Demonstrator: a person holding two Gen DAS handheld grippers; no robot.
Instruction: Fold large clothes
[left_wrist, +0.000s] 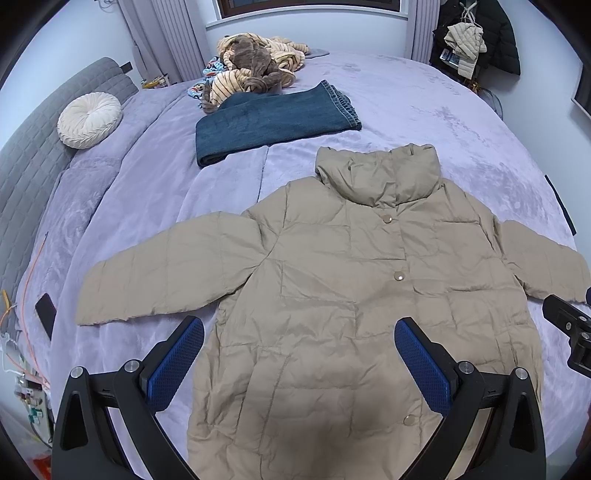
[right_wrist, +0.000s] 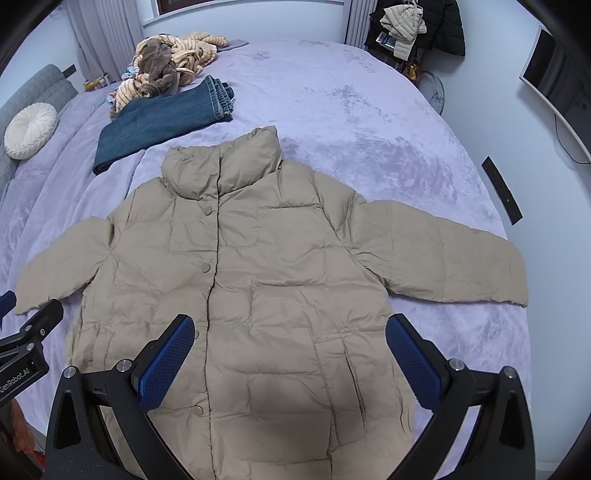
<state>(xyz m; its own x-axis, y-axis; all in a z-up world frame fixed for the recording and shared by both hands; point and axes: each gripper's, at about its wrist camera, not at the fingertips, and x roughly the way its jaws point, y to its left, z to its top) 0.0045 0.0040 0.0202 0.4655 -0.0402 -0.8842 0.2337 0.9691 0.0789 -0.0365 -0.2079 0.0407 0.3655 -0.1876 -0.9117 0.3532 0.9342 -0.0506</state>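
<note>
A beige quilted puffer jacket (left_wrist: 332, 288) (right_wrist: 258, 280) lies flat and face up on the lilac bed, collar pointing away, snaps closed, both sleeves spread out to the sides. My left gripper (left_wrist: 299, 332) hovers open over the jacket's lower left body, blue pads wide apart with nothing between them. My right gripper (right_wrist: 290, 328) hovers open over the lower right body, also holding nothing. Each gripper's black frame shows at the edge of the other's view: the right one (left_wrist: 569, 325), the left one (right_wrist: 26, 339).
Folded blue jeans (left_wrist: 273, 122) lie beyond the collar, with a heap of striped and brown clothes (left_wrist: 255, 66) behind them. A round white cushion (left_wrist: 88, 120) rests by the grey headboard. A phone (left_wrist: 46, 314) lies at the left bed edge, a dark remote (right_wrist: 502, 190) at the right.
</note>
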